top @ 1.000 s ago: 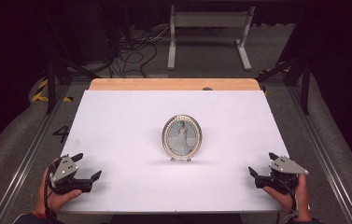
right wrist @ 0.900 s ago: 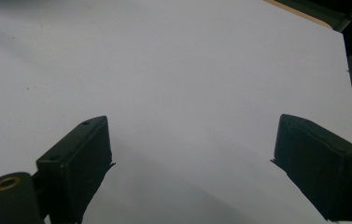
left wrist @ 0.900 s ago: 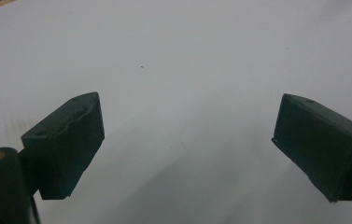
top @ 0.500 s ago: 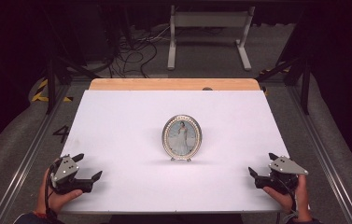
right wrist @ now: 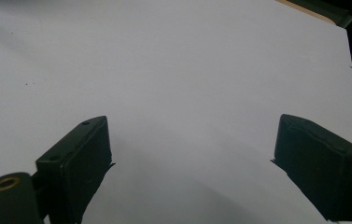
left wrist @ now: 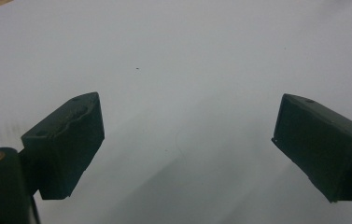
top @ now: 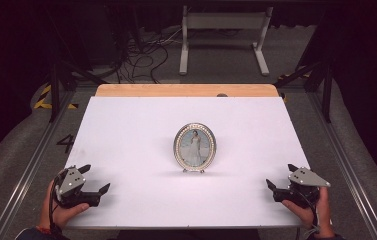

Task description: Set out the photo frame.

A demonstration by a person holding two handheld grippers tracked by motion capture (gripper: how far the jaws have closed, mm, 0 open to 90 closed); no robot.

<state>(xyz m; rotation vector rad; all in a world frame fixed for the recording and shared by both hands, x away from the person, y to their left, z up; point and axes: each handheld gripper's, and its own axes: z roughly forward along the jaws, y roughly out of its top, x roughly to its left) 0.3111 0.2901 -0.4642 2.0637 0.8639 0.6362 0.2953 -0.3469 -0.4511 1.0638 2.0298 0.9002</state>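
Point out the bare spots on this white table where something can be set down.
Bare: the white table left of the oval silver picture frame, the stretch to its right, and the strip behind it up to the wooden edge. Occupied: the near corners, where the left gripper and right gripper rest open.

Oval frame (top: pixel 194 148): silver beaded rim, photo w/ figure in white on blue-grey bkgd. Table (top: pixel 126 130) under it: plain white top, tan wood strip at far edge. Left gripper (top: pixel 94 178) & right gripper (top: pixel 280 176): black jaws, grey top plates.
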